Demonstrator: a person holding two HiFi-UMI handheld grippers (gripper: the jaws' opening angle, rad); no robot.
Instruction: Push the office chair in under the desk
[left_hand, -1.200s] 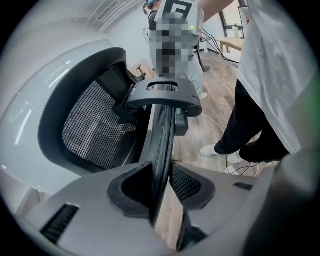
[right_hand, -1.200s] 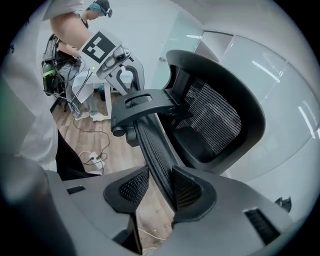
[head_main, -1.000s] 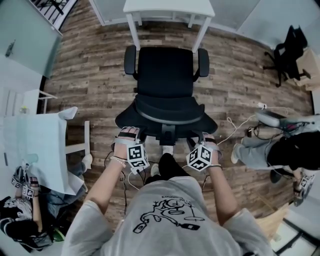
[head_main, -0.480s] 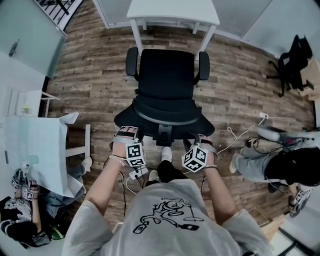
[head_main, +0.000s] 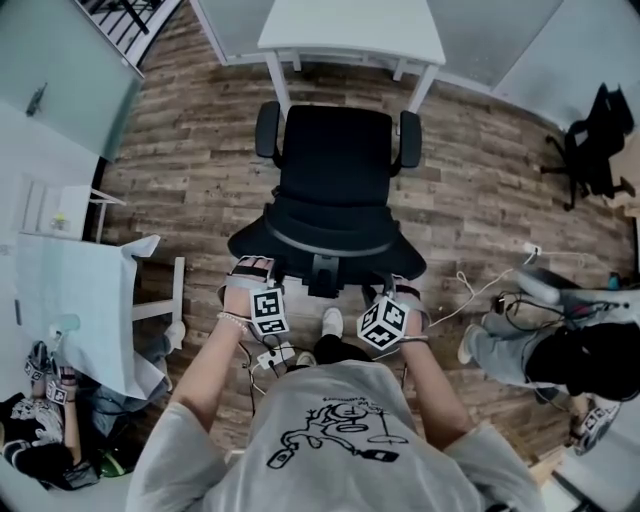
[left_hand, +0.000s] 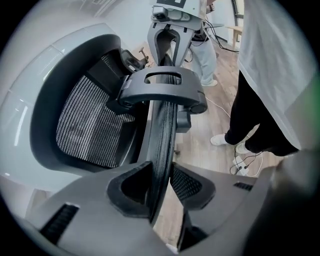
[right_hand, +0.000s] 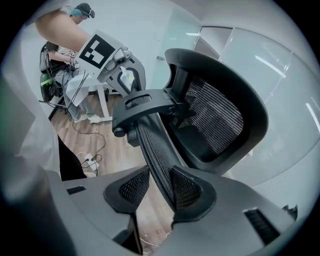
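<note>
The black office chair (head_main: 332, 158) faces the white desk (head_main: 350, 26) at the top of the head view, its armrests level with the desk's front legs. I stand behind its mesh backrest (head_main: 328, 238). My left gripper (head_main: 252, 270) is shut on the backrest's top rim at its left end; the rim (left_hand: 162, 130) runs between the pads of that gripper (left_hand: 161, 185). My right gripper (head_main: 400, 288) grips the same rim at its right end. There the rim (right_hand: 155, 150) sits pinched in the right gripper (right_hand: 157, 187). A grey lumbar handle (left_hand: 162, 90) crosses the backrest's spine.
A second black chair (head_main: 592, 150) stands at the far right. A person in grey trousers (head_main: 560, 350) sits at right, with cables (head_main: 480, 275) on the wood floor. A white table (head_main: 75, 300) and another person (head_main: 40, 420) are at left. A power strip (head_main: 272, 356) lies by my feet.
The chair has rolled forward toward the desk, with both grippers and me following it. Both grips stay on the backrest rim.
</note>
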